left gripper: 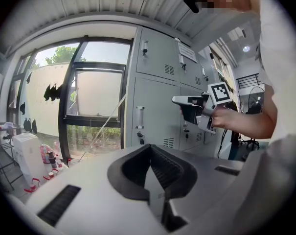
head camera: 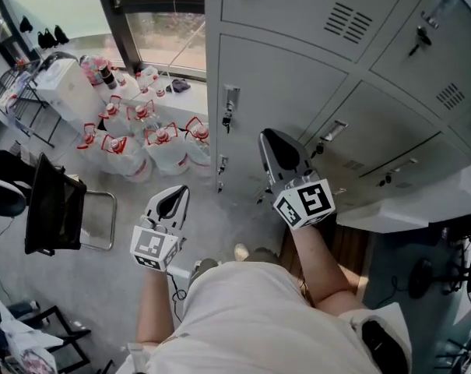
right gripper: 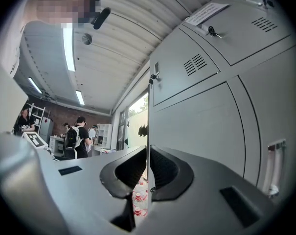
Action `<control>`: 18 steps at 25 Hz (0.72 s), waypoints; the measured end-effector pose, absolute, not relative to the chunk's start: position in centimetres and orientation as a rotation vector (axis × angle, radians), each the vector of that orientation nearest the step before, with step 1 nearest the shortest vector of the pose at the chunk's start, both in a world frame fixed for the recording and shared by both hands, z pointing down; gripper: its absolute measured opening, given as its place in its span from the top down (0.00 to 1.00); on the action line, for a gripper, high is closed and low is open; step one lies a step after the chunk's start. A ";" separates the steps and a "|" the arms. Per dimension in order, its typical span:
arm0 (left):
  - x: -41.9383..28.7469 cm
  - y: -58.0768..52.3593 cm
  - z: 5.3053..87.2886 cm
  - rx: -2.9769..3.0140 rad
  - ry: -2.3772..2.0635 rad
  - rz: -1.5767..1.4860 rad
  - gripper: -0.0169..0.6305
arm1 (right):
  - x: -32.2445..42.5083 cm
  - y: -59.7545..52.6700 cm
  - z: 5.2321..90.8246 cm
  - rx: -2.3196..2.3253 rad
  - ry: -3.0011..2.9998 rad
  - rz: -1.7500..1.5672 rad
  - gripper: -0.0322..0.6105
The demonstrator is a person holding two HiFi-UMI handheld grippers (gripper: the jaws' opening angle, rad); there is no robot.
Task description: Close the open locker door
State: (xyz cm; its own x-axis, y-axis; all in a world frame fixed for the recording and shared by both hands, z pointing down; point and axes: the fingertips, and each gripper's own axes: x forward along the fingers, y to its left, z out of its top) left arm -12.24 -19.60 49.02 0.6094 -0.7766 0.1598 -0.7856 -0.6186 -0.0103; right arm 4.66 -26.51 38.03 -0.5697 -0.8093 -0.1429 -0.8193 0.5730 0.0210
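A bank of grey lockers fills the upper right of the head view. My right gripper is held up against it. In the right gripper view a thin vertical edge of a locker door runs between the pads, and the right gripper is shut on that edge. A latch with a key sits at the top of the edge. My left gripper hangs lower and to the left, away from the lockers. Its pads meet with nothing between them, so it is shut. The right gripper also shows in the left gripper view, by the locker fronts.
Several water jugs with red caps stand on the floor by the window. A black folding chair is at the left. A pale slab juts out low on the right. People stand far back in the room.
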 end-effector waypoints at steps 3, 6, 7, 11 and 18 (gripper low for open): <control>-11.2 -19.6 49.1 2.790 -1.297 0.234 0.97 | 4.8 -25.1 39.6 -1.416 2.706 0.133 0.93; -10.2 -19.7 49.2 2.813 -1.255 0.247 0.97 | 4.9 -23.6 41.3 -1.440 2.744 0.127 0.94; -9.8 -19.7 49.3 2.819 -1.243 0.250 0.97 | 5.0 -23.2 41.9 -1.447 2.758 0.123 0.94; -8.3 -19.8 49.7 2.843 -1.184 0.257 0.97 | 5.6 -21.4 44.1 -1.496 2.797 0.103 0.94; -5.4 -19.2 50.0 2.889 -1.043 0.235 0.97 | 6.7 -18.0 47.1 -1.570 2.830 0.059 0.94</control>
State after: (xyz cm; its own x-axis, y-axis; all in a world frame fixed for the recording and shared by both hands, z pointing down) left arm -5.41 -19.20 50.04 0.7591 -0.6300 0.1637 -0.6393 -0.7689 0.0054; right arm 6.71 -18.01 47.06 -0.5258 -0.8481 0.0654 -0.8447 0.5296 0.0778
